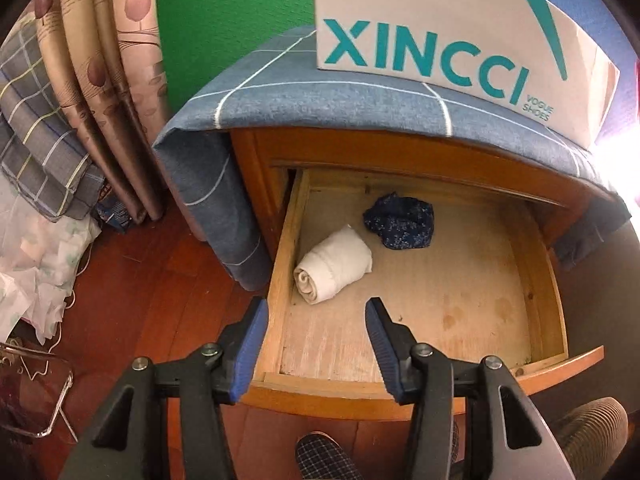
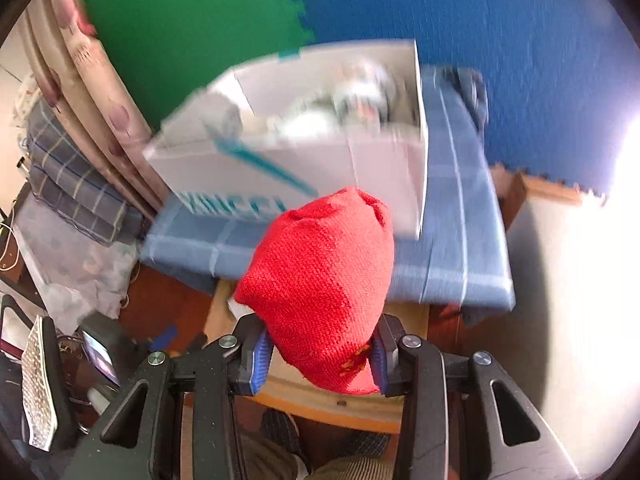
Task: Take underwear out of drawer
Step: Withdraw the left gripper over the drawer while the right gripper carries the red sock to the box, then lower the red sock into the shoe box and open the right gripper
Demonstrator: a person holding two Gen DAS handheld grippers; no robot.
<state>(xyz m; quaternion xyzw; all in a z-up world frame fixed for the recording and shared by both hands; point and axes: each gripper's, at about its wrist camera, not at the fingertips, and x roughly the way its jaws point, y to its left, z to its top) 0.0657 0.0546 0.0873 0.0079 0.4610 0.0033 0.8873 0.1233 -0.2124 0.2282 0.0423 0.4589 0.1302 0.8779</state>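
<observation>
The wooden drawer (image 1: 544,264) of a bedside cabinet stands pulled out. On its bare floor lie a rolled white piece of underwear (image 1: 334,266) by the left wall and a crumpled dark blue patterned one (image 1: 402,222) behind it. My left gripper (image 1: 318,312) hovers open just in front of the white roll, nothing between its blue pads. In the right wrist view my right gripper (image 2: 320,354) is shut on a bundled red knit piece of underwear (image 2: 320,280), held up in front of the cabinet.
A white shoe box (image 1: 448,36), open at the top with clothes inside (image 2: 340,100), stands on the blue checked cloth (image 1: 320,92) that covers the cabinet. Curtains (image 1: 116,80), folded bedding and clutter fill the floor at left. A person's slippered foot (image 1: 324,460) shows below the drawer.
</observation>
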